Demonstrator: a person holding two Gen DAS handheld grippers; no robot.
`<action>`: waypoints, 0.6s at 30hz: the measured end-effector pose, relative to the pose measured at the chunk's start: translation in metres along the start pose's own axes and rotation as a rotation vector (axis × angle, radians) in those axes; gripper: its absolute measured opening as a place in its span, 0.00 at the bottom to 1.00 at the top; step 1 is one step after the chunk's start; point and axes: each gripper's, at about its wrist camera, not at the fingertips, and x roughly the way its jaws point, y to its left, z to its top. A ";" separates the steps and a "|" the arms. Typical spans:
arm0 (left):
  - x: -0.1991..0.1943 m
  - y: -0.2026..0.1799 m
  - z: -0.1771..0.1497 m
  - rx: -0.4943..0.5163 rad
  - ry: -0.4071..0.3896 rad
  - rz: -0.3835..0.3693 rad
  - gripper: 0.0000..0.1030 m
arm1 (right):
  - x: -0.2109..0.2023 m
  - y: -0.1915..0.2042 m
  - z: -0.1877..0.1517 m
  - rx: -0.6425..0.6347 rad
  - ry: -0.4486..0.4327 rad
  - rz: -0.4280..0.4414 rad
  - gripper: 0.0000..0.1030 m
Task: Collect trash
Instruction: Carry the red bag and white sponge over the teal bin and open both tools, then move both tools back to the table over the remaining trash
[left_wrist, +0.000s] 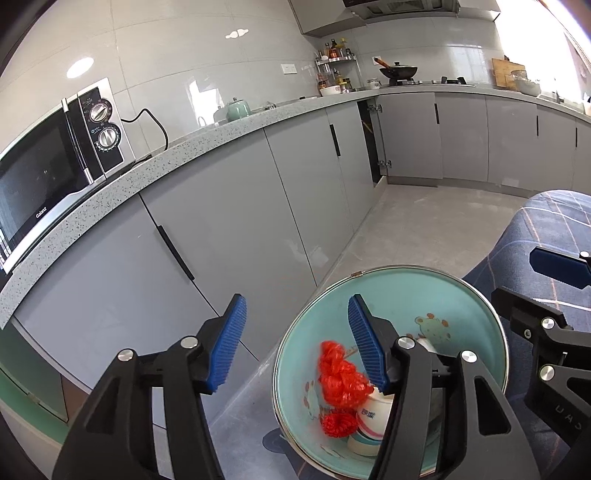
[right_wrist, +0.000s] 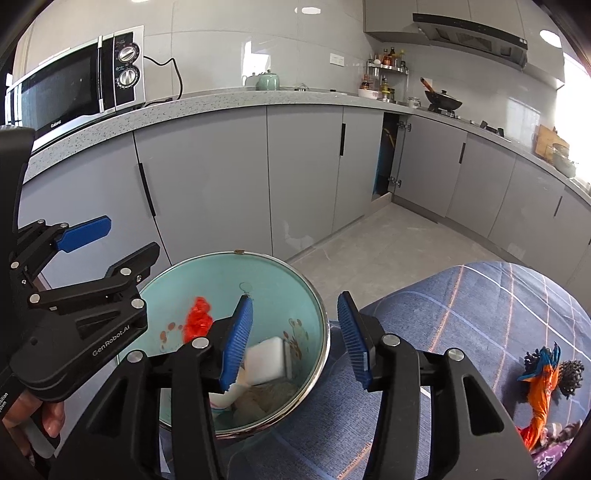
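A teal bin (left_wrist: 399, 291) with a metal rim stands on the floor below both grippers. Inside lie crumpled red plastic (left_wrist: 340, 373), a paper cup (left_wrist: 369, 424) and a white block (right_wrist: 266, 360). My left gripper (left_wrist: 297, 310) hangs open above the bin's left rim, its right finger over the bin's mouth and its left finger outside. My right gripper (right_wrist: 294, 301) is open over the bin's right rim (right_wrist: 325, 325), one finger over the bin and the other over the blue cloth. Neither has anything pressed between its pads.
Grey cabinets (left_wrist: 229, 221) under a speckled counter with a microwave (left_wrist: 55, 162) run behind the bin. One cabinet door (right_wrist: 388, 158) stands ajar. A blue checked cloth (right_wrist: 461, 314) lies right of the bin, with an orange and blue scrap (right_wrist: 541, 387) on it.
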 end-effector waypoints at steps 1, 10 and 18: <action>-0.001 0.000 0.000 0.001 -0.001 -0.001 0.59 | -0.001 -0.001 0.000 0.003 -0.001 -0.002 0.49; -0.005 -0.003 0.000 0.006 -0.009 0.010 0.69 | -0.009 -0.005 -0.002 0.008 -0.009 -0.025 0.52; -0.010 0.001 0.003 0.001 -0.020 0.025 0.76 | -0.016 -0.005 -0.004 0.002 -0.009 -0.028 0.54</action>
